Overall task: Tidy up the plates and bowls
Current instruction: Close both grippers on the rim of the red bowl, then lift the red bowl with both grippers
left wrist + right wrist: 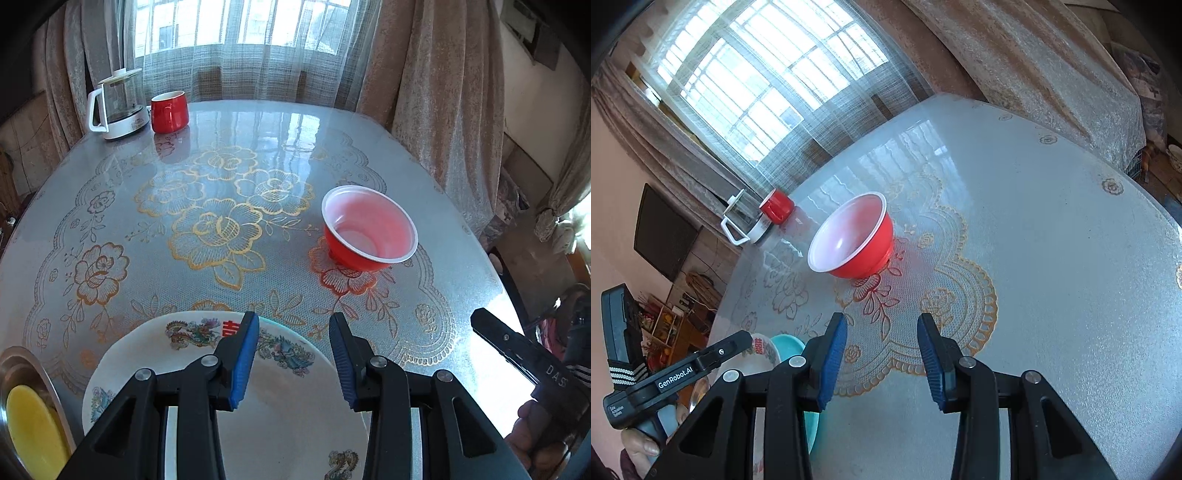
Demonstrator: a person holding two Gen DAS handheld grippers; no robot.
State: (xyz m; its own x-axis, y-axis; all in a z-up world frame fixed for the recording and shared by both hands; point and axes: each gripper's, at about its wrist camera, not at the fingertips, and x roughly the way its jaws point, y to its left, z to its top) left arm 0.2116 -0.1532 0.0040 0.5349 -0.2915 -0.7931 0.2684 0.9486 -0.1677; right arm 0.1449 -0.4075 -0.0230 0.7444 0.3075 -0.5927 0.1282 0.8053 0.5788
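Right claw (882, 356) open, red bowl (849, 236) well ahead.

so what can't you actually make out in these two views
- White patterned plate: left wrist view, its near half is hidden by the left gripper.
- Yellow dish in the metal basin: cut off by the lower left edge.
- Teal dish: right wrist view, mostly hidden behind the right gripper.
- Red bowl: whether it holds anything; glare washes out its inside.

A home dining room: curtained window (240, 29), floral-clothed table (221, 221), kettle (116, 105).
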